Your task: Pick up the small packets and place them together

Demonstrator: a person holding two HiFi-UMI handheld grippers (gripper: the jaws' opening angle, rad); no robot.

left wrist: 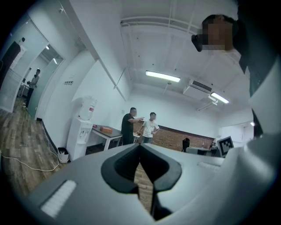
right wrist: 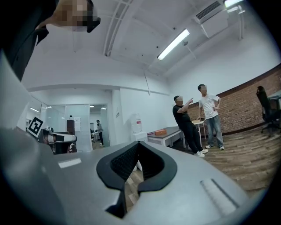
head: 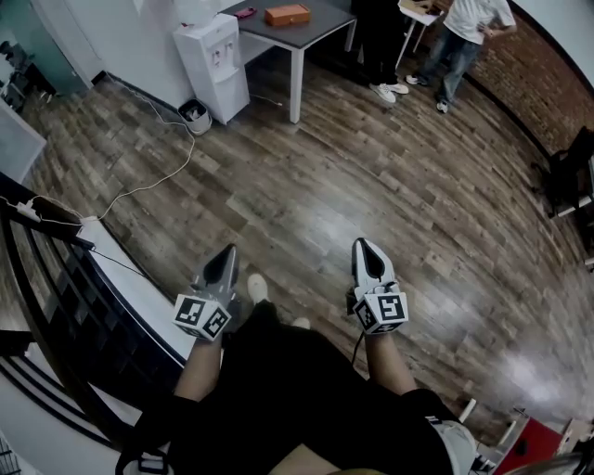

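1. Black clothing on the person wearing the camera (head: 278,390) fills the bottom centre of the head view, with bare forearms reaching up the frame.
2. Lower left of centre, the grey two-jaw left gripper (head: 227,252) points up the frame with its marker cube nearest the camera. In the left gripper view (left wrist: 140,146) its jaws are pressed together with nothing between them.
3. Lower right of centre, the matching grey right gripper (head: 365,245) lies alongside it but apart. In the right gripper view (right wrist: 138,143) its jaws are likewise closed and empty.
4. Between the two grippers sits what looks like a pale shoe toe (head: 257,288), though the view is too dim to be sure.
5. A black slatted rack with a white top edge (head: 130,288) runs along the lower left.
6. Brown wooden plank flooring (head: 390,186) spreads across the middle, crossed at left by a thin white cable (head: 153,184).
7. At upper left stands a white water dispenser (head: 215,65), with a small round bin (head: 195,114) just beside its base.
8. Right of it is a grey-topped table with white legs (head: 311,35), carrying a flat orange box (head: 288,14).
9. At upper right, a person in a white shirt and jeans (head: 464,37) stands near a red brick wall (head: 548,79).
10. Where the small packets lie cannot be told from these views.
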